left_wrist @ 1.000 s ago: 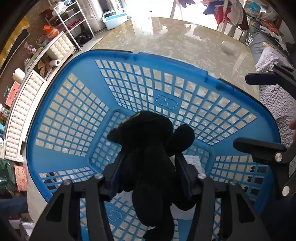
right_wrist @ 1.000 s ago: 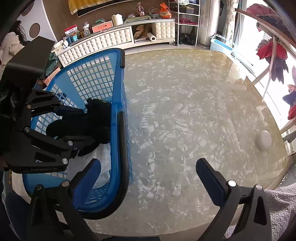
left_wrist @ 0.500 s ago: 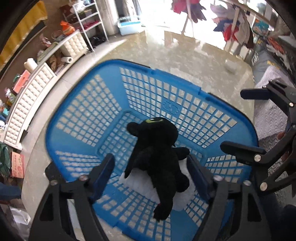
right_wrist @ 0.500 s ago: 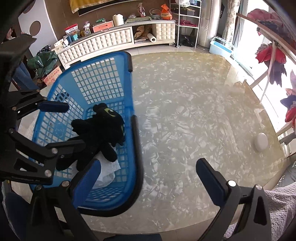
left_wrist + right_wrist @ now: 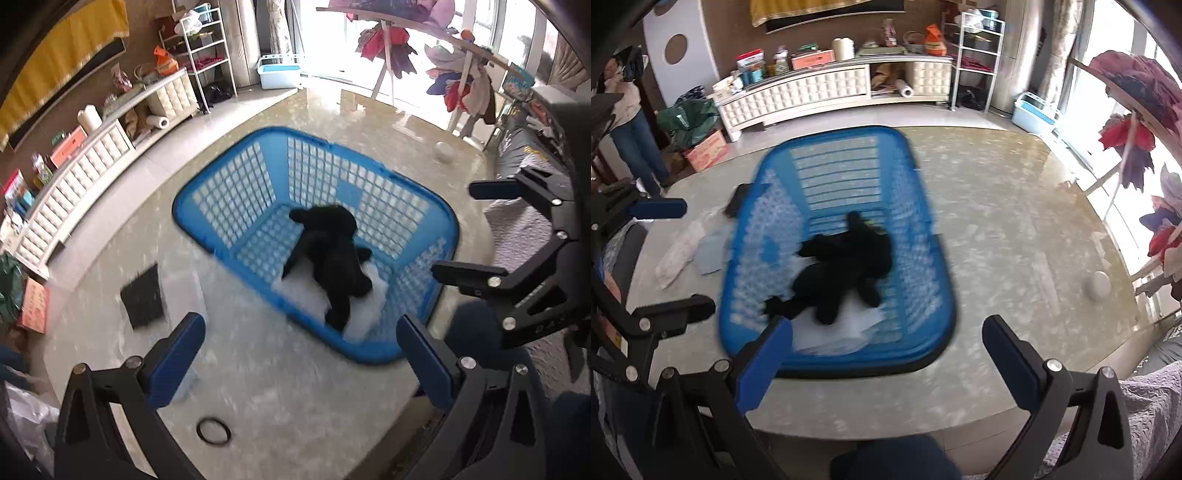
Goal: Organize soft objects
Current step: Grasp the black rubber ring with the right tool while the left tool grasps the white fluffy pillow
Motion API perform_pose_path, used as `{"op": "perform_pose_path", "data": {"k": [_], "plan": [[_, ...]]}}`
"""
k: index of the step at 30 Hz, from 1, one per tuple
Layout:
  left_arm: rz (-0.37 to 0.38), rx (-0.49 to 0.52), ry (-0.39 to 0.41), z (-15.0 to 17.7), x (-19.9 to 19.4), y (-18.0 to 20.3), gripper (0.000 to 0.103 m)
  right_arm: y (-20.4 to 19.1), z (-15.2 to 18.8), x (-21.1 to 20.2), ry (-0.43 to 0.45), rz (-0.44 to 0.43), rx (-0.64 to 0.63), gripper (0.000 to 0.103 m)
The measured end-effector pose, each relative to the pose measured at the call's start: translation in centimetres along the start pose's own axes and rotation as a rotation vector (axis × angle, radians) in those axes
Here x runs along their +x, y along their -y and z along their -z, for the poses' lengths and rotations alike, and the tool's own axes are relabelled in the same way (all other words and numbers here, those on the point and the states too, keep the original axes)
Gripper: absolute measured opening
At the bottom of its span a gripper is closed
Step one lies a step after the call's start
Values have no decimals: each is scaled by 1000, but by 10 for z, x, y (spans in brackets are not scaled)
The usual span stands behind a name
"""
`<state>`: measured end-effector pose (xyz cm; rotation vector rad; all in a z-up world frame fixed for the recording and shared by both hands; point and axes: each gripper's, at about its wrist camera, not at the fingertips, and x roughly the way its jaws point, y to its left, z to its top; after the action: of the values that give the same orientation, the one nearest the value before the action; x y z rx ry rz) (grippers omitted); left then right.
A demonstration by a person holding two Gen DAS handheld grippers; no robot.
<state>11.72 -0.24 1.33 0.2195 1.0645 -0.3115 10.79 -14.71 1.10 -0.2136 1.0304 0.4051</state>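
1. A home living room: a long white tufted cabinet (image 5: pixel 827 92) runs along the brown wall, its top crowded with boxes and bottles.
2. A white wire shelf (image 5: pixel 975 55) stands at the cabinet's right end.
3. Clothes hang on a drying rack (image 5: pixel 436 48) by the bright window.
4. A glossy marble-look table (image 5: pixel 1015 229) carries a blue laundry basket (image 5: pixel 923 229).
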Motion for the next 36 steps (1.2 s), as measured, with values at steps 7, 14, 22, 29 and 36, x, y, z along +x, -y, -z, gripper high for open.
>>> {"op": "perform_pose_path", "data": {"k": [7, 14, 22, 29, 36], "plan": [[-92, -34, -1, 56, -34, -25, 103, -59, 11, -8, -8, -58, -68, 103], [-119, -81, -51, 117, -47, -66, 103, -127, 15, 4, -33, -121, -161, 103], [-197, -96, -55, 159, -45, -103, 103, -191, 9, 34, -51, -178, -250, 103], [-172, -144, -107, 189, -5, -158, 103, -233, 1, 75, -100, -219, -288, 103], [-144, -155, -135, 196, 32, -197, 103, -267, 0, 129, -172, -231, -330, 102]]}}
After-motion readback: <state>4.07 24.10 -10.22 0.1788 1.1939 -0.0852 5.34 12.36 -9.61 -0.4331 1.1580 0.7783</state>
